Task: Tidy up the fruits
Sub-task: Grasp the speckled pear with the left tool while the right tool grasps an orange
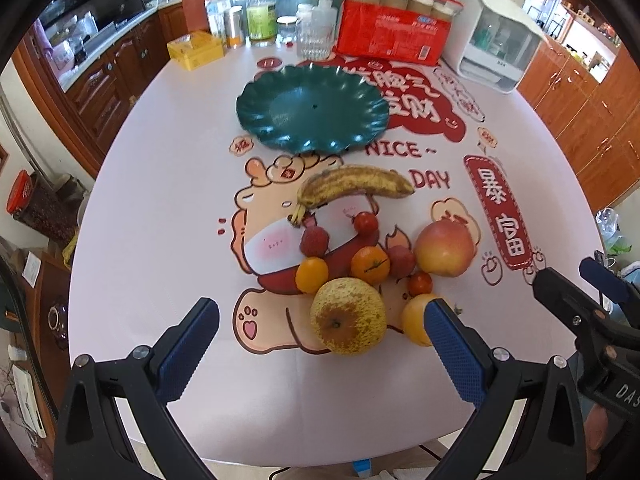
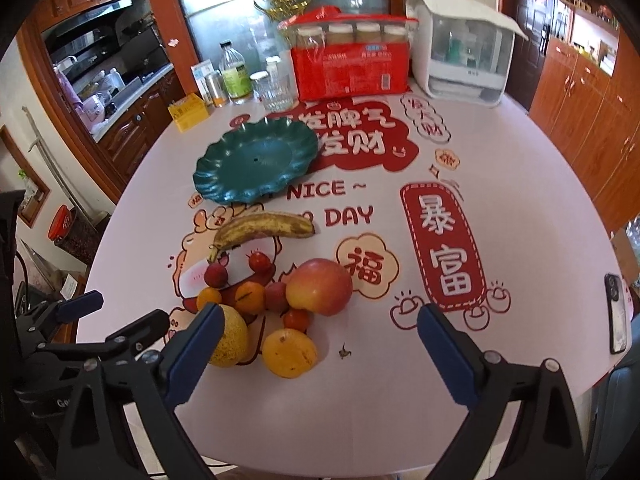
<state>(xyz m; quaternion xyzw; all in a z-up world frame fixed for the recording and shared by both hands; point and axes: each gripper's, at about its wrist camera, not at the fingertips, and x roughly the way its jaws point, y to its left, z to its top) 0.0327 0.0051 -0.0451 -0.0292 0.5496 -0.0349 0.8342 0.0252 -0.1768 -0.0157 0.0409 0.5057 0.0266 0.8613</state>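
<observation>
Green scalloped plate (image 1: 312, 110) sits bare at mid-table, well clear of every table (image 1: 160, 240) edge. Fruit clusters nearer the front: banana (image 1: 354, 188), apple (image 1: 444, 248), pear (image 1: 348, 316), orange (image 2: 289, 353). Open cloth lies right of the pile. Left claw (image 1: 322, 354) and right claw (image 2: 318, 356) both gape apart, holding nothing, near the front edge.

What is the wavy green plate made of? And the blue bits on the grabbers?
The green plate looks like glossy plastic: thin scalloped rim, smooth, with bright window glints. It could be glazed ceramic. The blue pads on the left gripper look like matte rubber, with a dotted grip texture.
</observation>
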